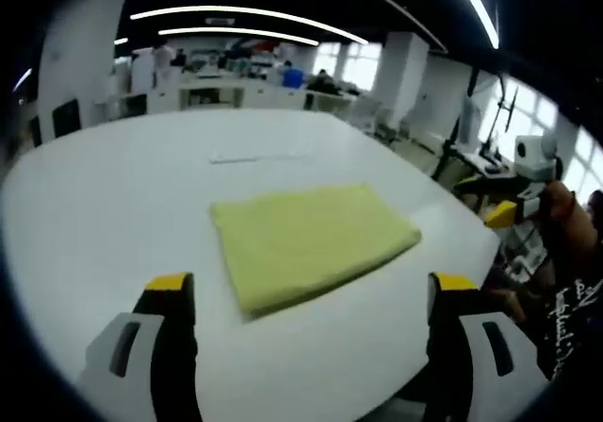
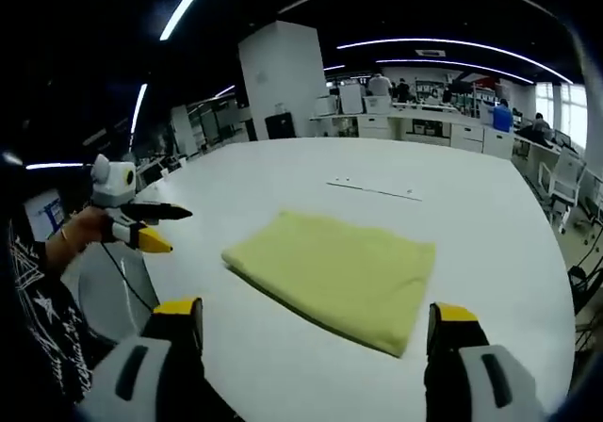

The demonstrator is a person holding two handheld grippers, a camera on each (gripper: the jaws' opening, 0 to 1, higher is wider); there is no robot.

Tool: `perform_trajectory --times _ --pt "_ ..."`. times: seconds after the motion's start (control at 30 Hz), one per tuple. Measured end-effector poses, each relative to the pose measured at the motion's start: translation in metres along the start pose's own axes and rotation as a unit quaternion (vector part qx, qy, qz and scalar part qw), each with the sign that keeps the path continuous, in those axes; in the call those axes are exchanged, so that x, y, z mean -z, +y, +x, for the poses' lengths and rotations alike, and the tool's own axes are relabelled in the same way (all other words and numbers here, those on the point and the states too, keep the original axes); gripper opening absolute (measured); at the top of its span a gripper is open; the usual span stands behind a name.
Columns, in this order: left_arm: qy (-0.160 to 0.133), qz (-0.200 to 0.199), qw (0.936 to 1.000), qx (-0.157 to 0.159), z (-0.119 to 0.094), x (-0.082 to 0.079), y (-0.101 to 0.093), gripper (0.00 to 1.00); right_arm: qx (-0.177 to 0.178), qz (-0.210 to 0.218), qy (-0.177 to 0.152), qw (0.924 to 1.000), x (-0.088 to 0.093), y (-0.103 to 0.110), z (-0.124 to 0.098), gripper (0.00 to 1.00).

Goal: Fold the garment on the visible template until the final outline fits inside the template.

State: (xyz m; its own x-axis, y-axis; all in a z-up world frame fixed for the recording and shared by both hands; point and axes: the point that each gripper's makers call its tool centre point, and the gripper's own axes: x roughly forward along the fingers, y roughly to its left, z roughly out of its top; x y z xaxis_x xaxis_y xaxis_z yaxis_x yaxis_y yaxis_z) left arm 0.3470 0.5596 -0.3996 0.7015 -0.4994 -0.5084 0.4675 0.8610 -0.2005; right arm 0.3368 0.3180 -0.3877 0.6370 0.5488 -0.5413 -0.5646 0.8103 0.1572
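Observation:
A yellow garment [image 1: 311, 238] lies folded into a flat rectangle on the white table [image 1: 113, 196]. In the left gripper view my left gripper [image 1: 312, 285] is open, its yellow-tipped jaws wide apart, just short of the cloth's near edge and holding nothing. A hand holds my right gripper [image 1: 513, 213] off the table's right side. In the right gripper view the garment [image 2: 339, 271] lies ahead of my open right gripper [image 2: 316, 311], which is also empty. The left gripper [image 2: 153, 226] hovers in a hand at the table's left edge. Thin line marks [image 2: 372, 191] sit on the table beyond the cloth.
The round table edge [image 2: 179, 281] curves close to both grippers. A person's dark printed sleeve [image 2: 38, 318] is at the side. Office desks, chairs [image 2: 565, 182] and a white pillar [image 2: 283, 78] stand far behind the table.

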Motion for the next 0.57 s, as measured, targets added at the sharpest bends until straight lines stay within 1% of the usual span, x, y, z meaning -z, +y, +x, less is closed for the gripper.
perform_trajectory --times 0.2,0.27,0.4,0.5,0.57 --pt "0.004 0.001 0.9999 -0.014 -0.005 0.005 0.005 0.99 0.018 0.001 0.018 0.9997 0.016 -0.004 -0.002 1.00" --pt "0.007 -0.007 0.9997 -0.024 -0.007 0.007 0.010 0.99 0.023 0.008 0.020 0.9995 0.020 -0.005 -0.003 1.00" --pt "0.010 -0.004 0.9996 -0.025 -0.009 0.009 0.010 0.99 0.027 0.021 0.021 0.9992 0.024 -0.007 -0.007 0.99" --pt "0.020 -0.001 0.9995 -0.023 -0.009 0.012 0.009 0.99 0.034 0.026 0.020 0.9989 0.025 -0.009 -0.011 0.99" --pt "0.022 0.001 0.9995 -0.023 -0.009 0.013 0.008 0.99 0.031 0.035 0.012 0.9988 0.023 -0.009 -0.013 0.99"
